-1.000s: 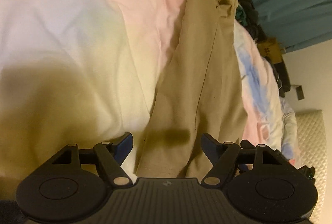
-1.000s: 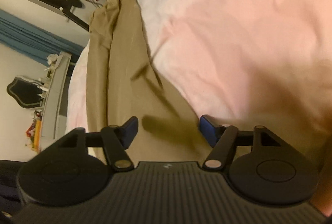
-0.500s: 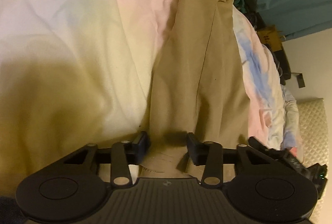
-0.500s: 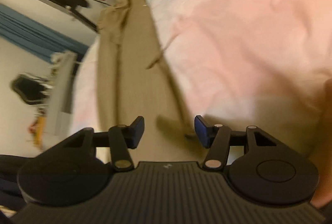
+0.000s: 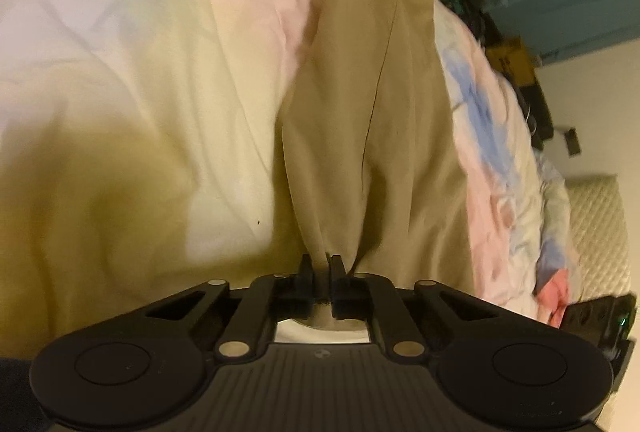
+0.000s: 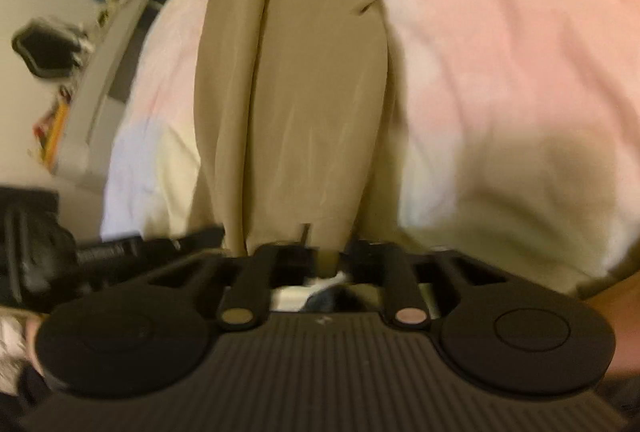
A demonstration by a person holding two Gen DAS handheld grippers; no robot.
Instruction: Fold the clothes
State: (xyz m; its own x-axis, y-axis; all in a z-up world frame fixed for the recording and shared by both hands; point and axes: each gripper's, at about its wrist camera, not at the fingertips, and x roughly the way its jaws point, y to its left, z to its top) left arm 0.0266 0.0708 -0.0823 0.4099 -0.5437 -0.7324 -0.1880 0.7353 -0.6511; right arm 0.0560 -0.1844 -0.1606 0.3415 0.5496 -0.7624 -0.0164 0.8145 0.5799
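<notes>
Pinching khaki trousers (image 5: pixel 360 120) | left tongs (image 5: pixel 321 268) clamped | right tongs (image 6: pixel 326 256) clamped

The khaki trousers (image 5: pixel 360 120) were seen to be of smooth, matt woven cloth with a stitched seam. The pastel bedsheet (image 5: pixel 140 92) beneath was soft, creased cotton-like fabric. The left gripper (image 5: pixel 321 270) and right gripper (image 6: pixel 326 252) were made of matt black plastic, ribbed on the body, with dull metal pivot pins.
</notes>
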